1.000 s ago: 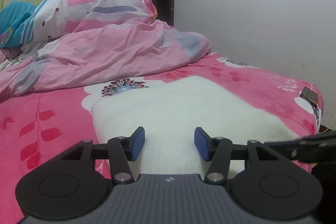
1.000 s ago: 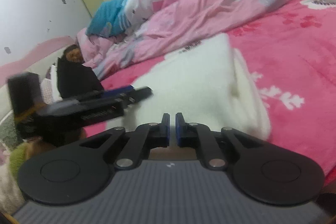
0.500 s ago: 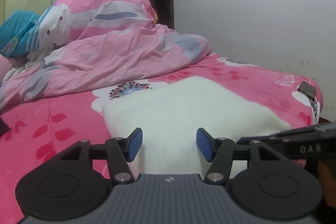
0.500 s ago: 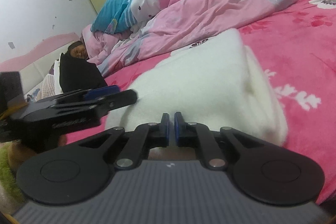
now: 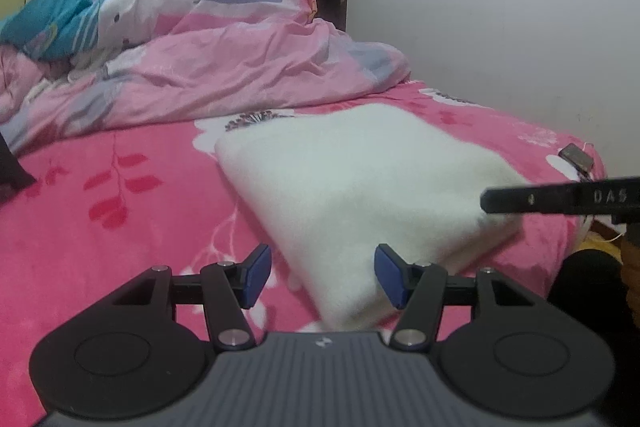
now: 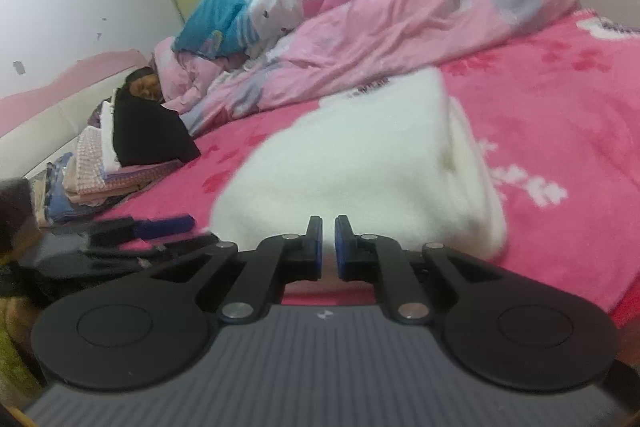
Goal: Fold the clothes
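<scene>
White fleece garment point(image 5: 360, 183) wants an even lift: left gripper point(image 5: 322, 277), fingers apart, should bite its near corner level with the right gripper point(image 6: 328, 247), pinched almost together on the hem.

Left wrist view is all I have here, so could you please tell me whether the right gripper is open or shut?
Observer: The right gripper is shut and points at the near edge of the white folded garment. I see no cloth between its pads.
Operator: Thank you. What lies beyond the dark corner at my left edge?
Observer: A stack of folded clothes sits on the bed, with a black garment on top.
Operator: And the white garment's side away from me?
Observer: There a lower layer sticks out from under the top one, so the edges are not flush.
</scene>
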`<state>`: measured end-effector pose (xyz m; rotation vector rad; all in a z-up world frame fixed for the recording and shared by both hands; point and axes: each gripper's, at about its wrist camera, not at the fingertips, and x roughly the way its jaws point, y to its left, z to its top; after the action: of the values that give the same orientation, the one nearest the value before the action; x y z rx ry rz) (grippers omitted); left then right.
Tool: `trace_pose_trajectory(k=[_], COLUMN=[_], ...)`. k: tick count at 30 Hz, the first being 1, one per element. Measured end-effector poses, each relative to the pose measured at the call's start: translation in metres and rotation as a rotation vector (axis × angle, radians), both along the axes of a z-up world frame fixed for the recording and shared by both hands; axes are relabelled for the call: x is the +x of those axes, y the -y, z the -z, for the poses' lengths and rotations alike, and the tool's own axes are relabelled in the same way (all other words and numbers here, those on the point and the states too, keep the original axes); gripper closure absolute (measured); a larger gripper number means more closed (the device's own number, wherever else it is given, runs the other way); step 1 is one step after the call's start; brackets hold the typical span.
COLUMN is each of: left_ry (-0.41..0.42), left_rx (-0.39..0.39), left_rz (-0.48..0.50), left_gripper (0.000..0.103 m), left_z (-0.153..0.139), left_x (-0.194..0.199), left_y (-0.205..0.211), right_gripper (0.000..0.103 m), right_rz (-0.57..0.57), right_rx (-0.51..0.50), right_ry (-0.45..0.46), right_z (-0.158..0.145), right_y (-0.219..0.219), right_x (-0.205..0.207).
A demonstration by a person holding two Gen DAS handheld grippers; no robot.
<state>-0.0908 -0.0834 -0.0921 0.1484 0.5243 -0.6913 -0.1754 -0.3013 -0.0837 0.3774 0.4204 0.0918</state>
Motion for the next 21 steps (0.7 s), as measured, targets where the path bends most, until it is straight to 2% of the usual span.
trace_pose_trajectory(k=[3, 6, 9, 12, 15, 21], left_ry=[-0.011, 0.049, 0.13, 0.195, 0.239, 0.318], left_rx=[-0.017, 0.003, 0.063, 0.132, 0.178, 0.257], left_rz=[-0.01, 0.015, 0.063, 0.099, 0.119, 0.124], left_gripper=[0.045, 0.045, 0.045, 0.044, 0.044, 0.044], left_z=[0.0, -0.004, -0.004, 0.001, 0.006, 0.016], left_x=[-0.001, -0.012, -0.026, -0.036, -0.044, -0.052], left_y=[-0.002, -0.003, 0.004, 0.016, 0.029, 0.046], right_gripper=[0.096, 0.096, 0.096, 0.093, 0.084, 0.075], right_rz=[-0.012, -0.009, 0.011, 0.04, 0.048, 0.037], right_rx=[-0.03, -0.026, 0.093, 0.313, 0.521, 0.644], right_ry=[0.003, -0.011, -0.04, -0.062, -0.064, -0.035], right_z=[-0.005, -0.005, 0.008, 0.029, 0.048, 0.058], right_y=[-0.011, -0.015, -0.004, 0.013, 0.027, 0.025], right_x=[0.004, 0.001, -0.01, -0.016, -0.016, -0.006])
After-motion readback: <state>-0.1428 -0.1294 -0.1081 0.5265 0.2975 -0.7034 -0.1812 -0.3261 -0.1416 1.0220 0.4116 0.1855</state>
